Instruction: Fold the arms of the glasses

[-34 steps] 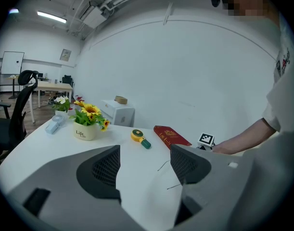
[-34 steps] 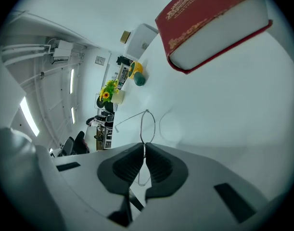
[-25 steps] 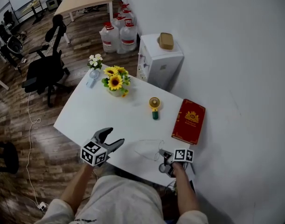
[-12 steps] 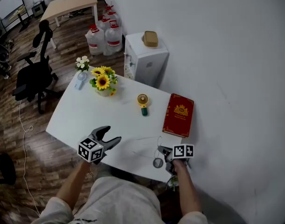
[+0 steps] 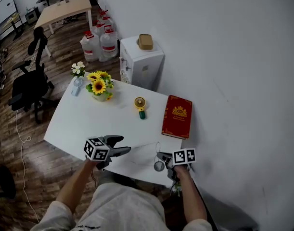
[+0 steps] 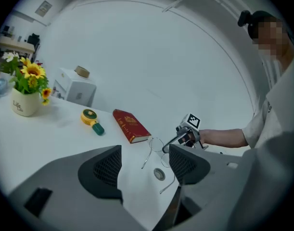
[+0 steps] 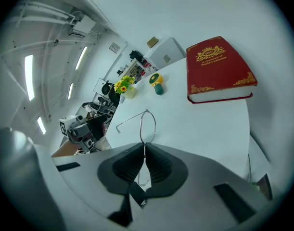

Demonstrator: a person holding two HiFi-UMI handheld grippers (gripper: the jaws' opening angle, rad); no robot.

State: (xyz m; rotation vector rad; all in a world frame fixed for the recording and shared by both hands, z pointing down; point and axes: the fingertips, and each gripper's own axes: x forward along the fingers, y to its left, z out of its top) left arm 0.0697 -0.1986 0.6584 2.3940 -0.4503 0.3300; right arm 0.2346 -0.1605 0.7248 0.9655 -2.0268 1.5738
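Note:
Thin wire-rimmed glasses (image 7: 147,123) hang just above the near edge of the white table (image 5: 89,121), arms spread open; they are faint in the head view. My right gripper (image 7: 145,146) is shut on the frame beside one lens, and one arm (image 7: 130,119) sticks out to the left. From the left gripper view the glasses (image 6: 157,145) hang from the right gripper (image 6: 177,139) with both arms trailing down. My left gripper (image 6: 146,165) is open and empty, a short way left of the glasses. In the head view the left gripper (image 5: 121,145) and right gripper (image 5: 161,157) face each other.
A red book (image 5: 177,116) lies at the table's right side, with a yellow and green gadget (image 5: 140,105) behind the middle. Sunflowers in a pot (image 5: 99,86) and a small vase (image 5: 77,76) stand at the far left. A small round disc (image 6: 159,174) lies under the glasses.
The right gripper has lifted the glasses off the table. The left gripper has swung to the right, closer to the glasses, still open.

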